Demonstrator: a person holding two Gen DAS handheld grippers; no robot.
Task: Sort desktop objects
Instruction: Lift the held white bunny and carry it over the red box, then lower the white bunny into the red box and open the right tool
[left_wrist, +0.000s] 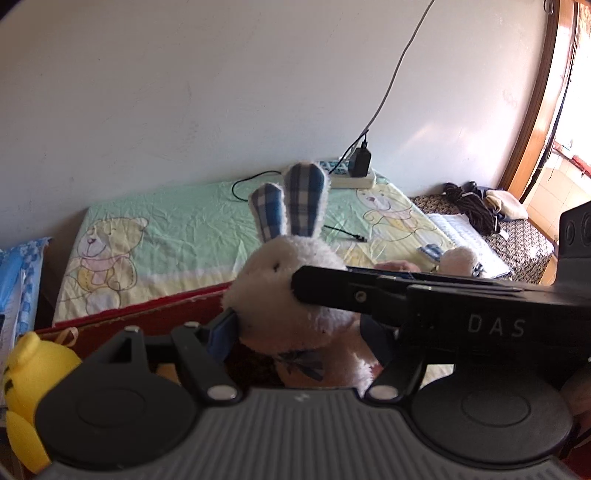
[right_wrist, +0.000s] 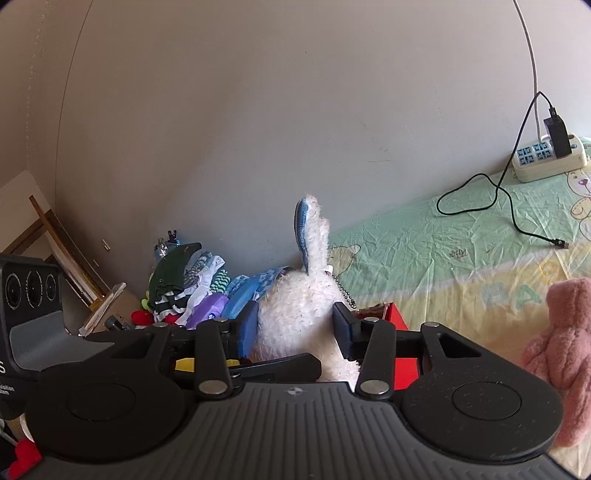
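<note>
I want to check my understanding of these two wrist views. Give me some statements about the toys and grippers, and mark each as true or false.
1. The white plush rabbit sits between the pads of both grippers. True: the left gripper and the right gripper each have it between their jaws.
2. The rabbit's ears are lined with red fabric. False: the lining is blue and white check.
3. A yellow bear-shaped toy shows at the left edge of the left wrist view. True.
4. The pink plush bear is held by the right gripper. False: it is off to the right, outside the jaws.
5. The power strip lies on the floor. False: it lies on the green bedsheet.
</note>
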